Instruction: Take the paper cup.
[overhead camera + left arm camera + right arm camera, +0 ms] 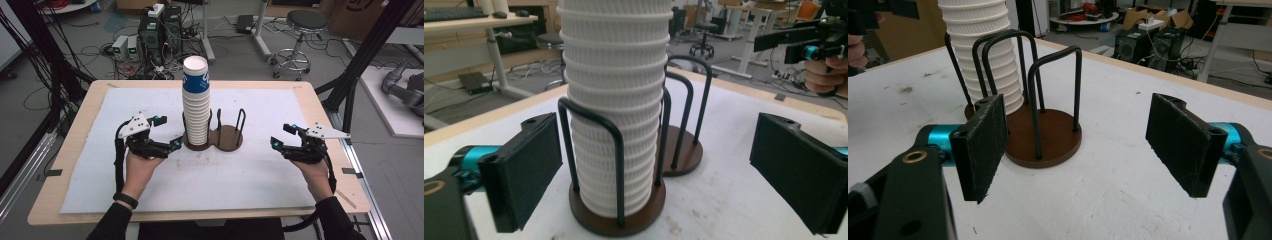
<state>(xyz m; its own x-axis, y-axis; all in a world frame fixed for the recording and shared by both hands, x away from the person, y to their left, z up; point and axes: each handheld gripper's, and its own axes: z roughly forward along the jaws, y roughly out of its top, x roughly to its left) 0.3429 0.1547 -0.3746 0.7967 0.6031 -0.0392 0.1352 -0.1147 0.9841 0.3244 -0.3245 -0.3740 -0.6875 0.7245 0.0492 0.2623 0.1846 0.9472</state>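
Note:
A tall stack of white ribbed paper cups (195,107), its top cup banded blue, stands in the left ring of a two-place holder (231,137) with brown round bases and black wire loops. The right ring is empty. My left gripper (169,131) is open just left of the stack, its jaws pointing at it. In the left gripper view the stack (616,100) rises between the wide-apart pads (526,167). My right gripper (281,135) is open to the right of the holder, apart from it. In the right gripper view the empty ring (1048,132) lies ahead of that gripper (1083,145).
The holder sits mid-table on a white mat (150,190) over a wooden tabletop (50,200). Behind the table are a stool (300,30), computer boxes (160,30) with cables, and black frame posts (360,65) at both sides.

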